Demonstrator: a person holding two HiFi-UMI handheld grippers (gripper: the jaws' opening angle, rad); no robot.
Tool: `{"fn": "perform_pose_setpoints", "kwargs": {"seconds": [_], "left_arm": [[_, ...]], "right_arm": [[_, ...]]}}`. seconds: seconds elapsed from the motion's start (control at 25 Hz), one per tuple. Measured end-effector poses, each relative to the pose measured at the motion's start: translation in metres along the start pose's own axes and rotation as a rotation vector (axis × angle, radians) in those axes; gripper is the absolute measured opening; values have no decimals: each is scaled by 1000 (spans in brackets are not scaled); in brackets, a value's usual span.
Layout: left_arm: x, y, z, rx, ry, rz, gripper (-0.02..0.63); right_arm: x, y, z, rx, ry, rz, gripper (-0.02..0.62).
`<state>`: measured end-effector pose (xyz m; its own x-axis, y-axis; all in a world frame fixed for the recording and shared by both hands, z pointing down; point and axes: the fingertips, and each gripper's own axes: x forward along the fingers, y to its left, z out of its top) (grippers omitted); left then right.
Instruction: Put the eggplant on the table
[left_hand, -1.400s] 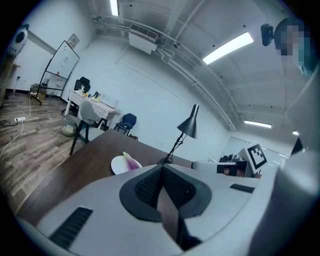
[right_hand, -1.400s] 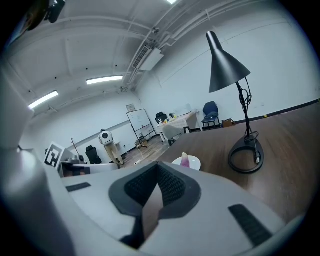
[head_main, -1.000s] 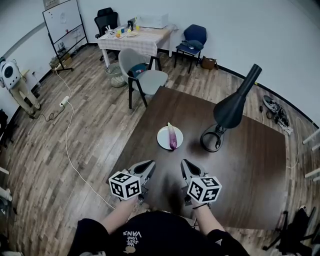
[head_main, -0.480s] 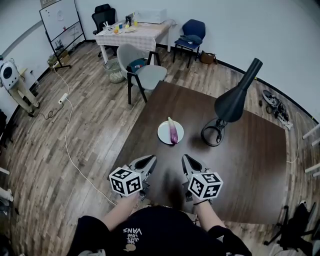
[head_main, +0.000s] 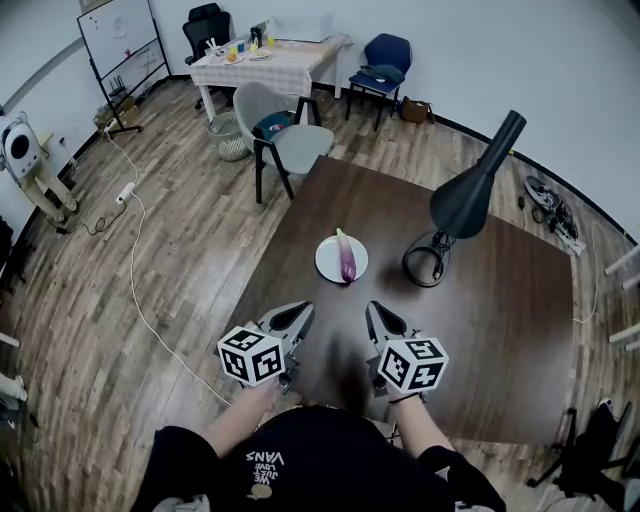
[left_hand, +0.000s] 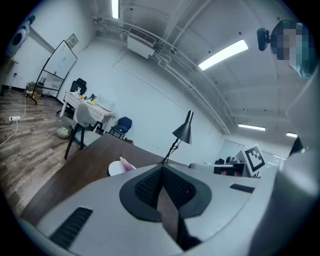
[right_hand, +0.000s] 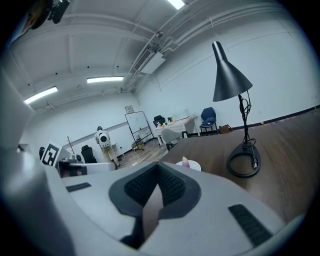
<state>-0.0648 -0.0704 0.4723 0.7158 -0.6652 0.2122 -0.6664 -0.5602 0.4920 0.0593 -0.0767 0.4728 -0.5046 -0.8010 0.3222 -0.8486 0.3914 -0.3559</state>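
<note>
Lying on a white plate (head_main: 326, 262), the eggplant (head_main: 346, 265) has not yet been lifted, so the whole task is ahead. The plate sits on the dark bench (head_main: 480, 320), closer to its left edge than its right and about midway between the near edge and the far corner. It holds the eggplant and nothing else.

The eggplant's long axis runs nearly straight away from the person. Its pale stem end points toward the far corner, and its purple body overhangs the near rim of the plate.

The left gripper (head_main: 297, 313) and the right gripper (head_main: 375, 311) hover side by side over the near edge of the bench, well short of the plate. The eggplant lies ahead of them, between their two lines of aim. The right gripper looks a shade nearer, though the difference is slight.

The left fingers (left_hand: 145, 189) are pressed together with nothing between them, and the right fingers (right_hand: 172, 189) are likewise closed and empty. Whichever hand goes must spread its fingers before it arrives. A grip across the narrow width, closing from the sides, would suit this orientation best.

A black lamp (head_main: 465, 205) stands with its round base just right of the plate, not touching it. A reach from the right would therefore probably need to stay clear of that base.
</note>
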Motion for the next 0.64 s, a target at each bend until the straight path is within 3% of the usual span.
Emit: {"fn": "perform_pose_setpoints", "kwargs": {"seconds": [0.64], "left_arm": [[-1,2,-5,-14,1,-7,11]], "right_arm": [[0,2,-4,-4,0,-15,18]]}}
